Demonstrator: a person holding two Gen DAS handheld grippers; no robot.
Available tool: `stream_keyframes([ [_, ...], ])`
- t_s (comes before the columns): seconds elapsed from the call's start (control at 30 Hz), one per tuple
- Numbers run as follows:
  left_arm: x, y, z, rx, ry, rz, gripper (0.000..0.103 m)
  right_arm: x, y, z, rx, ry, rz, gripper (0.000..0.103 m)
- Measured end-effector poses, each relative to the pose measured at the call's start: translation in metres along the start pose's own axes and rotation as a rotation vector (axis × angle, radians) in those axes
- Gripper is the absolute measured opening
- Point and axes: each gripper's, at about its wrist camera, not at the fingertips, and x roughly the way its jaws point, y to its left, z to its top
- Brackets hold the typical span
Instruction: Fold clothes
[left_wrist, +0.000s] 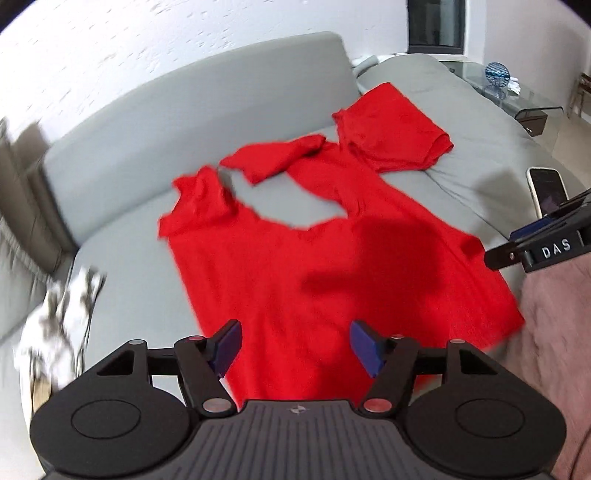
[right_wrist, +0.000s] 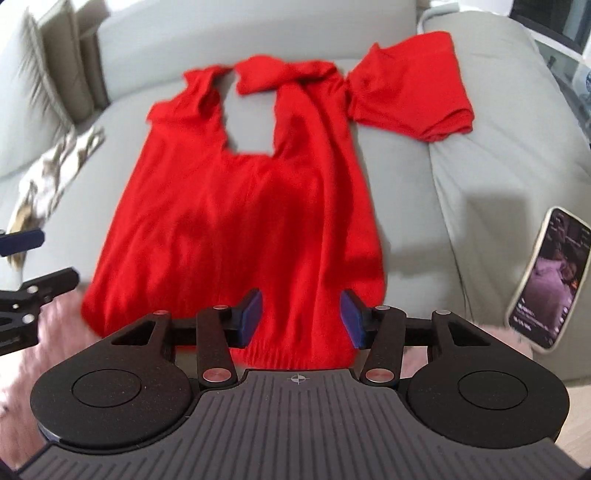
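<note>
- A red shirt (left_wrist: 295, 258) lies spread on a grey sofa (left_wrist: 147, 129), filling the middle of both wrist views, hem toward the bottom of the frame and neckline toward the top.
- One sleeve (right_wrist: 410, 92) sticks out to the upper right; the collar area at the top centre is bunched and partly turned over, leaving a gap of grey cushion showing through the neck opening.
- The left gripper (left_wrist: 293, 345) sits at the bottom centre of its view, above the hem area, jaws spread with only cloth seen behind them and nothing pinched.
- The right gripper (right_wrist: 301, 319) hangs over the ribbed hem at bottom centre of its view, jaws likewise spread apart and gripping nothing.
- A phone (right_wrist: 550, 277) with a lit screen lies at the right edge on the cushion.
- A patterned white cloth (left_wrist: 62, 317) lies at the left edge, blurred.
- A pink blanket (left_wrist: 554, 350) fills the lower right corner of the left view.
</note>
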Motion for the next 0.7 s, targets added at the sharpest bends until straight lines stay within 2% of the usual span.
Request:
stream_keyframes([
  [0.17,0.043,-0.028,0.021,0.009,0.033,-0.088,0.063,0.025,-0.032,0.012,0.045,0.042,-0.058,0.053],
  [0.3,0.065,-0.06,0.027,0.026,0.045,-0.115,0.06,0.042,-0.054,0.016,0.05,0.045,-0.07,0.053],
  [0.37,0.078,-0.074,0.032,0.043,0.044,-0.12,0.058,0.052,-0.06,0.02,0.037,0.051,-0.069,0.045],
  [0.43,0.088,-0.091,0.039,0.07,0.032,-0.116,0.058,0.067,-0.068,0.025,0.02,0.062,-0.068,0.042],
  [0.63,0.117,-0.107,0.054,0.062,0.053,-0.098,0.053,0.099,-0.074,0.032,-0.009,0.097,-0.049,0.043],
  [0.7,0.124,-0.109,0.053,0.059,0.076,-0.092,0.05,0.104,-0.069,0.031,-0.05,0.092,-0.047,0.027],
])
